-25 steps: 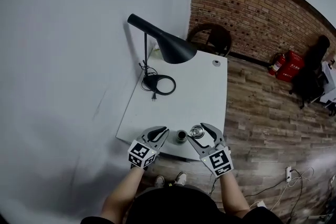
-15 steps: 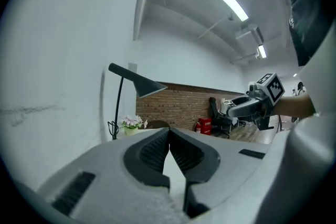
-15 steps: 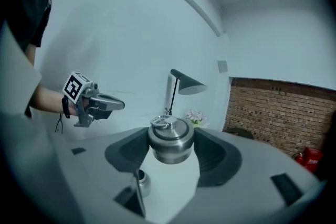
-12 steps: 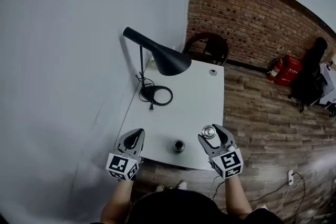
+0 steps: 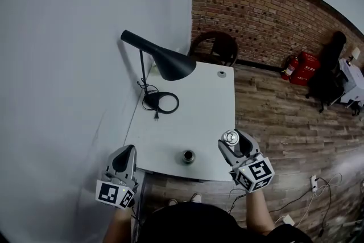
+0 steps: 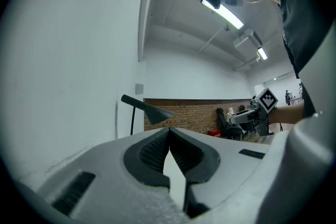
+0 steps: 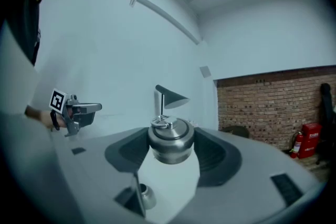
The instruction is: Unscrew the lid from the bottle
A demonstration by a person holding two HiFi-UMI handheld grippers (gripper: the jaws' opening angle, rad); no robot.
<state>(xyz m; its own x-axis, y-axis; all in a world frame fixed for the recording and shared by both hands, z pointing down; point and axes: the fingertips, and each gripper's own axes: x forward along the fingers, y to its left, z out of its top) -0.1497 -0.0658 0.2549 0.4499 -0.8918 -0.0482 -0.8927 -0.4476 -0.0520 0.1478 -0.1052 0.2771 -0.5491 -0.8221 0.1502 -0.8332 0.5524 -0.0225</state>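
Note:
The open metal bottle [image 5: 188,156] stands upright near the front edge of the white table [image 5: 193,116]; in the right gripper view the bottle [image 7: 145,197] shows low between the jaws. My right gripper [image 5: 232,138] is shut on the silver lid [image 5: 230,136], held off the bottle to its right over the table's right edge. The lid [image 7: 169,140] sits clamped between both pads, ring handle up. My left gripper [image 5: 129,148] hangs left of the bottle beyond the table's front left corner. Its jaws [image 6: 169,131] are shut with nothing between them.
A black desk lamp [image 5: 165,62] with a ring base [image 5: 161,102] and cord stands at the table's back left by the white wall. A small round object [image 5: 221,73] lies at the far right corner. A dark chair [image 5: 214,46] stands behind; wooden floor lies to the right.
Both grippers drew away from the bottle: the left one went left off the table corner and shut, the right one carried the lid to the right.

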